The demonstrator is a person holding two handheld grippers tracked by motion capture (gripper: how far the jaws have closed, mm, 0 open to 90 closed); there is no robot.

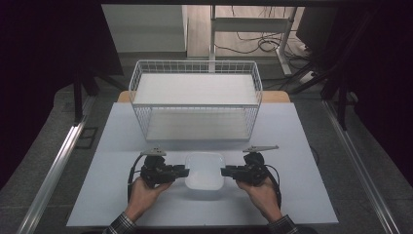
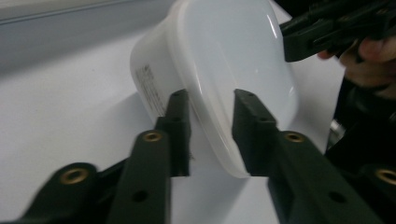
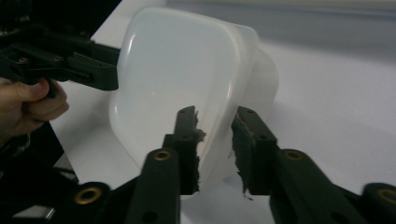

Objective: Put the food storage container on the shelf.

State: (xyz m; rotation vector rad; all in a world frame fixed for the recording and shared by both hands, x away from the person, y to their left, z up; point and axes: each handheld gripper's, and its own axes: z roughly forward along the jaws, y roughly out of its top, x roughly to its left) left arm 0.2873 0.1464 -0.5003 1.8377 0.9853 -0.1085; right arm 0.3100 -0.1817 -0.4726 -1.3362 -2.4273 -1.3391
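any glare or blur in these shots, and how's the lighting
High view: dim, dark surround, the white rounded plastic container looks washed out. Left gripper view: a glare streak on the container's rim, near black jaws soft. Right gripper view: faint sheen on the container, the far hand slightly blurred.

Camera setup: one fixed overhead, two riding on the grippers.

We see the high view from above our side of the table [image 1: 292, 195], facing forward and down, far enough back to take in the basket [image 1: 195, 97] and floor beyond. The left gripper [image 2: 211, 135] view looks along its own jaws from very close, toward the tub [image 2: 224, 60], with the right gripper [image 2: 336, 28] at its upper right. The right gripper [image 3: 214, 149] view faces the opposite way, equally close, with the left gripper [image 3: 65, 60] at its upper left. All three views share the tub [image 1: 204, 170] [image 3: 177, 74] and the table around it.
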